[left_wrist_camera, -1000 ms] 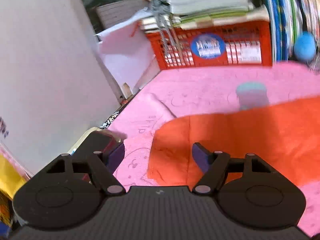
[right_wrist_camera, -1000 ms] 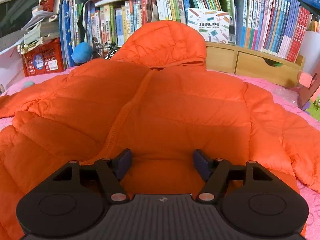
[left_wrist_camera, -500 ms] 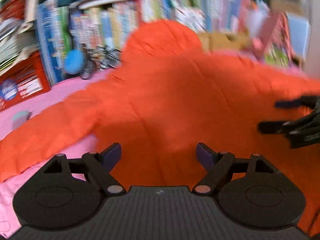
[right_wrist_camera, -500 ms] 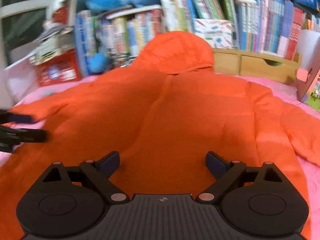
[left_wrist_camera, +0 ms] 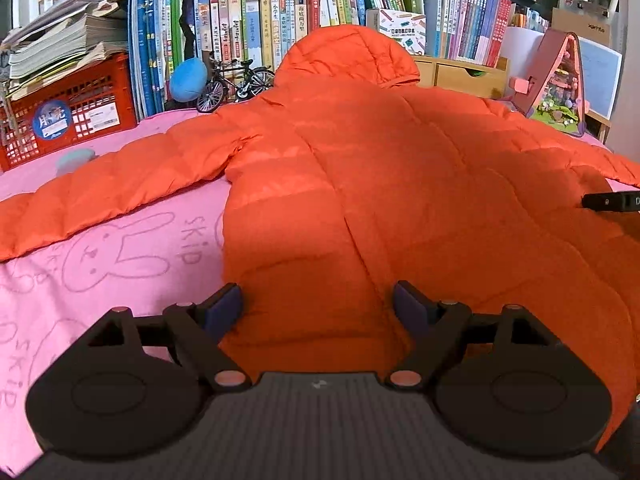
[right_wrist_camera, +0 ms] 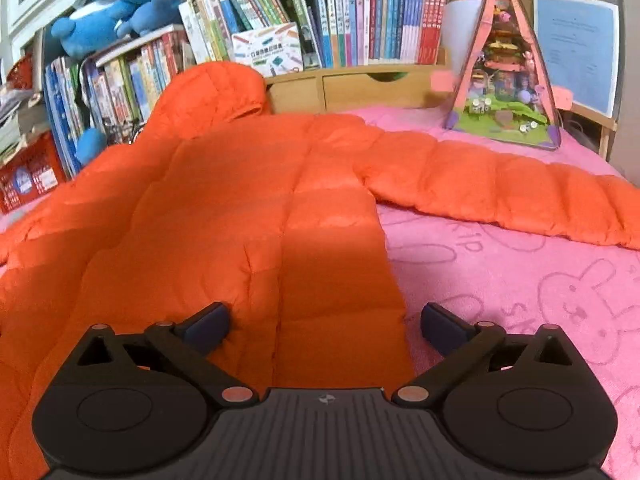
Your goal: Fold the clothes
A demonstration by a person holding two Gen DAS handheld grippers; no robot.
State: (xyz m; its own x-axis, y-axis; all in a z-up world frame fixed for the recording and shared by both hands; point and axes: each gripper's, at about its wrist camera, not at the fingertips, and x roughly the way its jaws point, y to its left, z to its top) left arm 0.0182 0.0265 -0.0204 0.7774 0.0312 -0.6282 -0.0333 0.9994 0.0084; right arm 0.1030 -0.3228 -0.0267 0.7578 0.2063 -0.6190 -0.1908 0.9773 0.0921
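Lying flat on the pink blanket (left_wrist_camera: pixel 100 264), the jacket (left_wrist_camera: pixel 380 184) runs hood-far, hem-near, sleeves out left and right. The left gripper (left_wrist_camera: pixel 318 306), released and empty, faces the hem's left corner; the right gripper (right_wrist_camera: pixel 324 326), jaws opening with nothing pinched, straddles the right edge, nearer that sleeve (right_wrist_camera: pixel 500 192).

One orange jacket (left_wrist_camera: pixel 380 168); one red crate (left_wrist_camera: pixel 68 112); one toy bicycle (left_wrist_camera: pixel 234 82); one triangular playhouse (right_wrist_camera: pixel 506 76); two grippers.
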